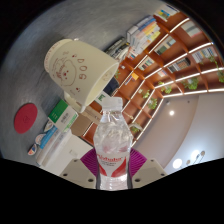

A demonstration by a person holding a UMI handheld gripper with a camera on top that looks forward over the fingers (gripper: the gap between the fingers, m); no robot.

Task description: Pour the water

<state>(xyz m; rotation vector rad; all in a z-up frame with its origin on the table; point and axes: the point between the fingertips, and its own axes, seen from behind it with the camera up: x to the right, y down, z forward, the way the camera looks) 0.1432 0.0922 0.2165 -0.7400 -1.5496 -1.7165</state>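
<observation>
A clear plastic water bottle (pixel 112 140) with a white cap and a red-and-white label stands upright between my fingers, its base hidden below. My gripper (pixel 113 163) is shut on the bottle, the magenta pads (pixel 86 161) pressing its labelled body from both sides. Beyond and up-left of the bottle is a cream-coloured cup (pixel 76 68) with small printed figures, seen tilted because my view is rolled. The bottle's cap (pixel 112 103) sits just right of the cup's lower edge.
A red round thing (pixel 25 116) lies on the pale tabletop (pixel 20 80) to the left. Small boxes and packets (pixel 58 118) sit below the cup. Wooden shelves (pixel 160 55) with books and plants fill the background to the right, under ceiling lights.
</observation>
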